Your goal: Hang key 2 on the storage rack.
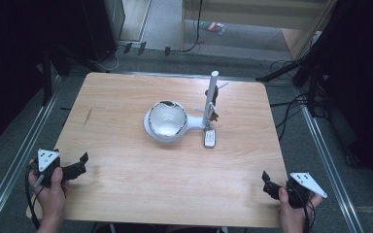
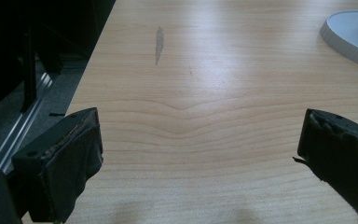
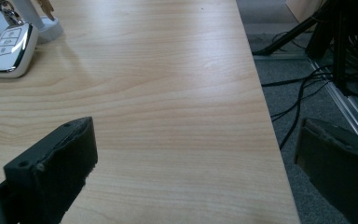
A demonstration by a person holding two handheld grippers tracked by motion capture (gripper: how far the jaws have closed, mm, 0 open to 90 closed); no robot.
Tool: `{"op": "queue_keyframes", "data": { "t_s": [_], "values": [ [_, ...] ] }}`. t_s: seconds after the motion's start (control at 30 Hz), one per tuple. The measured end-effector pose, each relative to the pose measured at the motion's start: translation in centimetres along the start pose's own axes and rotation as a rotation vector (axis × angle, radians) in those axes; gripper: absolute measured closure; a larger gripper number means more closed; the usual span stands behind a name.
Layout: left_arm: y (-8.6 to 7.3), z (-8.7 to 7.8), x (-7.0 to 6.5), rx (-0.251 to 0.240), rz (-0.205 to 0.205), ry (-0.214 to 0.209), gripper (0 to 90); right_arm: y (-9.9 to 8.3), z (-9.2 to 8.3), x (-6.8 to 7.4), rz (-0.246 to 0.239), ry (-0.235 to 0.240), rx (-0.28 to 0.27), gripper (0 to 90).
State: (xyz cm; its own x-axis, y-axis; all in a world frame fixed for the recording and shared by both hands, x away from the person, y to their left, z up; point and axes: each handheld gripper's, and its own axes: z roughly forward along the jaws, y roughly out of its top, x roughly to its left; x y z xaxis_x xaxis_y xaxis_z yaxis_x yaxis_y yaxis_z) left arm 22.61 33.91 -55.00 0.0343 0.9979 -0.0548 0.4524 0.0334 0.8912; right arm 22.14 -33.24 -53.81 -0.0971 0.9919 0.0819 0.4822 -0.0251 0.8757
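A white stand with a round tray base [image 1: 151, 131] and an upright post [image 1: 211, 97] sits mid-table. A shiny bowl [image 1: 167, 118] rests on its base. A white car key fob [image 1: 210, 138] lies beside the post, seen also as the key fob [image 3: 10, 50] in the right gripper view. My left gripper [image 1: 81, 162] is at the table's near left corner, open and holding nothing [image 2: 200, 154]. Near the front right corner my right gripper [image 1: 266, 180] is open too, nothing between its jaws [image 3: 196, 168]. Both are far from the stand.
The wooden table [image 1: 126, 184] has bare wood between the grippers and the stand. A dark smudge [image 2: 159, 43] marks the left side. Cables [image 3: 303, 88] and metal rails [image 1: 330, 160] run on the floor to the right; dark equipment stands at both sides.
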Motion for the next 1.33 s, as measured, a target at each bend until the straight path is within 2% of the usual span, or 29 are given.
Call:
{"op": "queue_keyframes", "data": {
  "t_s": [0.5,0.63,0.67,0.83,1.0,1.33],
  "values": [
    [0.0,0.0,0.0,0.001,0.003,-0.001,0.2,-0.8,-0.9,-1.7,0.008,-0.016,0.023,0.0],
    [0.0,0.0,0.0,-0.002,0.004,0.003,0.2,-1.2,-1.0,-2.1,0.014,-0.003,0.038,0.0],
    [0.0,0.0,-0.1,-0.003,0.004,0.005,0.2,-1.2,-0.9,-2.2,0.021,0.002,0.041,0.0],
    [0.0,0.1,-0.1,0.000,0.005,0.004,0.2,-1.2,-0.7,-1.9,-0.001,0.012,0.044,0.0],
    [0.0,0.1,-0.1,0.003,0.011,0.006,0.2,-1.2,-0.7,-2.1,0.025,0.011,0.045,0.0],
    [0.0,0.2,-0.1,0.002,0.007,0.005,0.2,-1.1,-0.5,-2.0,0.007,0.018,0.057,0.5]
  ]
}}
